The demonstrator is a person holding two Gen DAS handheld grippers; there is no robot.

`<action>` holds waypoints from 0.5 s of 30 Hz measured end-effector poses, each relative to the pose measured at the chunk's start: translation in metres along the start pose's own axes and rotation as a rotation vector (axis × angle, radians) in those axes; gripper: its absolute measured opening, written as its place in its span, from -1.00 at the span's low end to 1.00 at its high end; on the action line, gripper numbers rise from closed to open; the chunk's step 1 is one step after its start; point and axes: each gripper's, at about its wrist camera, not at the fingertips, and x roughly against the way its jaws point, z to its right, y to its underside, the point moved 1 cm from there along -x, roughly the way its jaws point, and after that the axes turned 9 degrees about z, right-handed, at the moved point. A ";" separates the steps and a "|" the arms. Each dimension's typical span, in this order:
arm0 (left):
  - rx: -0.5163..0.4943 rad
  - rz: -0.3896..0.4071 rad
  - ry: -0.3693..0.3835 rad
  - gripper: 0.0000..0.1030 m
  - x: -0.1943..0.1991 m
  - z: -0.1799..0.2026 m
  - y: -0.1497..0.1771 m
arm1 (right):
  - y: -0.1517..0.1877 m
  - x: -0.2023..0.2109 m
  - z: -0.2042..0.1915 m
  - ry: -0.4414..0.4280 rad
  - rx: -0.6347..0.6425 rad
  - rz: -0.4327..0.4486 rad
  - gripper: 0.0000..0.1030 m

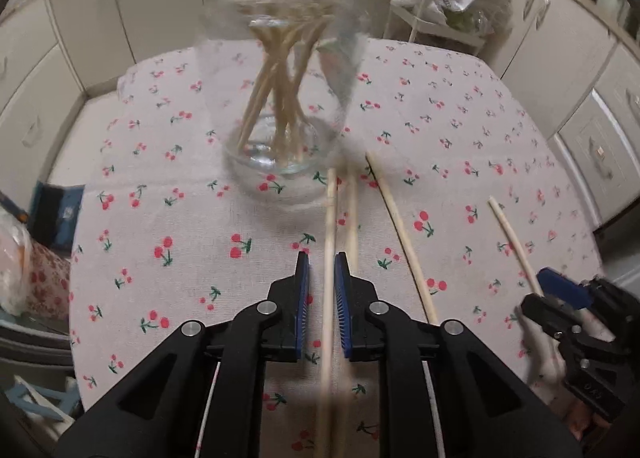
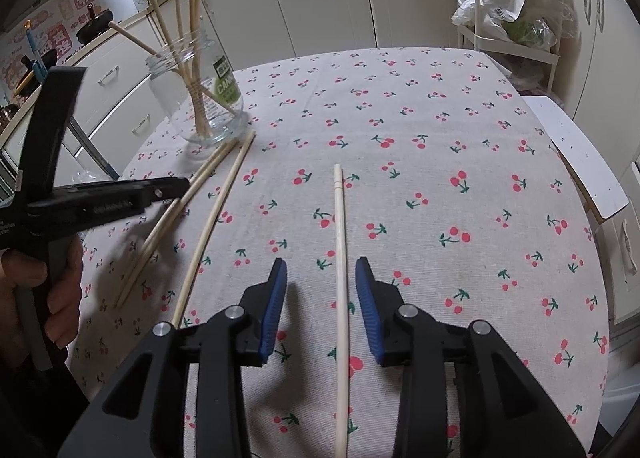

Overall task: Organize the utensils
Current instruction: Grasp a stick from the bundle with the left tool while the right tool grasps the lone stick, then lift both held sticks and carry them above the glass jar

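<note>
A glass jar [image 1: 280, 97] [image 2: 200, 97] holds several wooden chopsticks upright at the far left of the cherry-print tablecloth [image 2: 440, 137]. My left gripper [image 1: 322, 262] [image 2: 180, 185] hovers just in front of the jar with its jaws a narrow gap apart. One chopstick [image 1: 329, 217] runs between them, with a gap at the left pad. A second chopstick [image 1: 352, 209] lies beside it and a third chopstick [image 1: 400, 225] [image 2: 212, 225] lies further right. My right gripper [image 2: 320, 270] [image 1: 540, 294] is open astride a single chopstick [image 2: 340, 242] [image 1: 512, 234] lying on the cloth, untouched.
A white trolley [image 2: 512, 17] stuffed with bags stands behind the table at the right. A white chair [image 2: 576, 161] sits against the table's right edge. Cabinets line the walls. A blue box [image 1: 60, 217] and a plastic bag [image 1: 12, 258] are off the left edge.
</note>
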 end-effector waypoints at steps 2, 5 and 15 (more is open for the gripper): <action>-0.038 -0.002 -0.024 -0.75 -0.002 0.007 -0.002 | 0.000 0.000 0.000 0.003 0.004 0.001 -0.31; -0.015 -0.016 -0.021 -0.84 -0.005 0.004 -0.006 | -0.002 -0.001 0.000 0.009 0.003 0.000 -0.31; 0.097 0.017 0.099 -0.91 0.019 -0.020 -0.008 | -0.016 -0.016 0.001 0.057 0.042 -0.018 -0.21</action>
